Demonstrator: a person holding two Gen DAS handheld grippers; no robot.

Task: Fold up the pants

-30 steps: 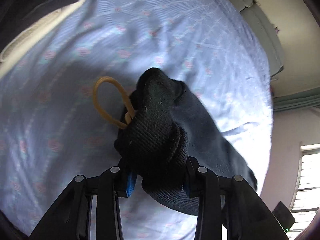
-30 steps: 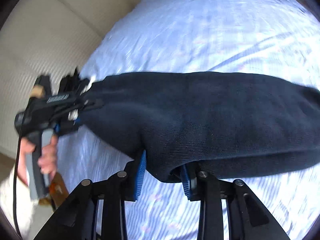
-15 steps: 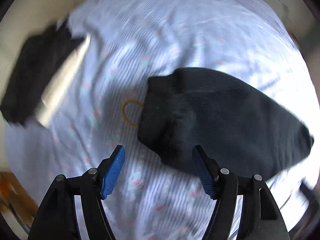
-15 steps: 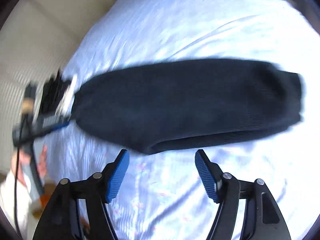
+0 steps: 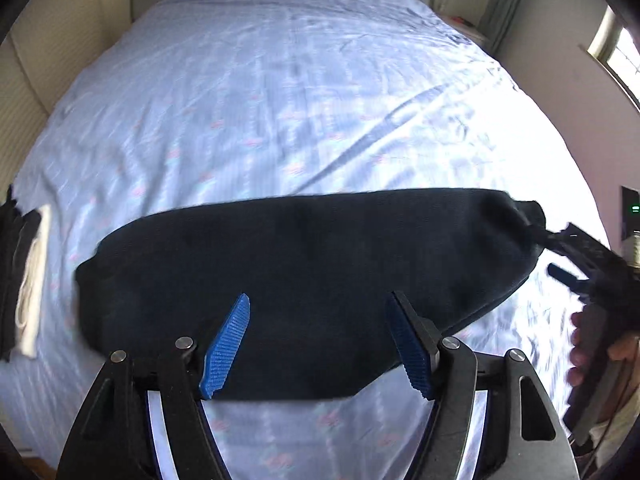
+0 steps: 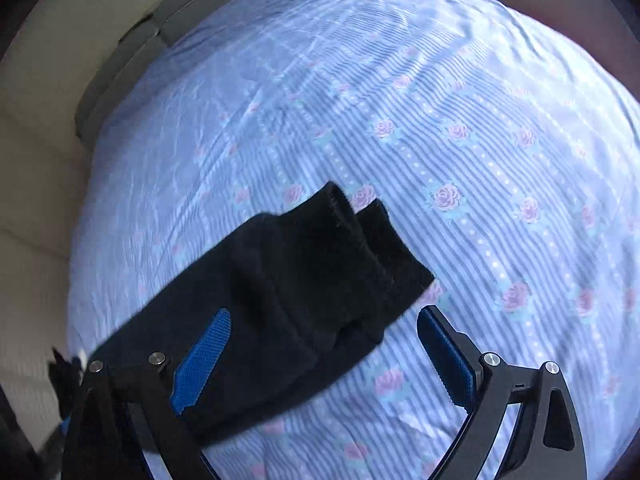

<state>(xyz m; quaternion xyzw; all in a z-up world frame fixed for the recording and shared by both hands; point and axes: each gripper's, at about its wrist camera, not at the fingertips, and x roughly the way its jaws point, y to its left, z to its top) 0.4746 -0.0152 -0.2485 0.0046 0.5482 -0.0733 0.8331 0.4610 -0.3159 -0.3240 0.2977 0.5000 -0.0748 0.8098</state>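
Pants lie flat across my bed, mid-frame. Left fingers released; right fingers have just been opening, nothing gripped.

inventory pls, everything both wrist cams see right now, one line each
pants: 1, black, folded lengthwise, flat on the sheet
bed sheet: 1, light blue striped with pink roses, covers the bed
clothes pile: 1, black and cream, left edge of the bed, left wrist view
window: 1, bright, upper right
left gripper: 1, black, blue pads, open above the pants
right gripper: 1, black, blue pads, open over the cuffs
hand: 1, holds the right gripper's handle
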